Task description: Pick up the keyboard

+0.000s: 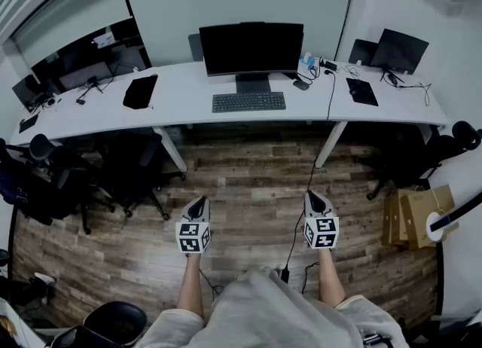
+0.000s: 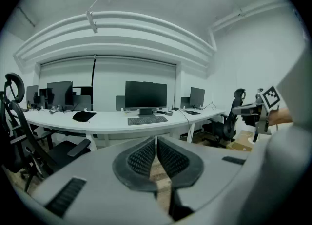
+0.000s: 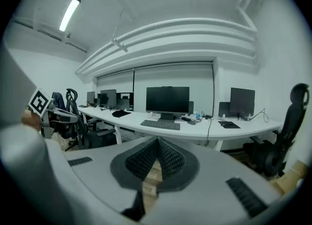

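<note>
A dark keyboard [image 1: 248,102] lies on the long white desk [image 1: 188,105], in front of a black monitor [image 1: 251,49]. It also shows far ahead in both gripper views, as keyboard [image 2: 147,120] and keyboard [image 3: 160,124]. My left gripper [image 1: 197,205] and right gripper [image 1: 314,199] hang over the wooden floor, well short of the desk. Both are shut with nothing between the jaws. In the left gripper view the left gripper [image 2: 156,143] has its pads together; the right gripper [image 3: 156,144] looks the same in its own view.
Black office chairs [image 1: 90,177] stand at the left, another chair [image 1: 422,154] at the right. Cardboard boxes [image 1: 413,215] sit on the floor at right. A cable [image 1: 301,211] hangs from the desk and runs across the floor between the grippers. A black mat [image 1: 141,90] and tablets lie on the desk.
</note>
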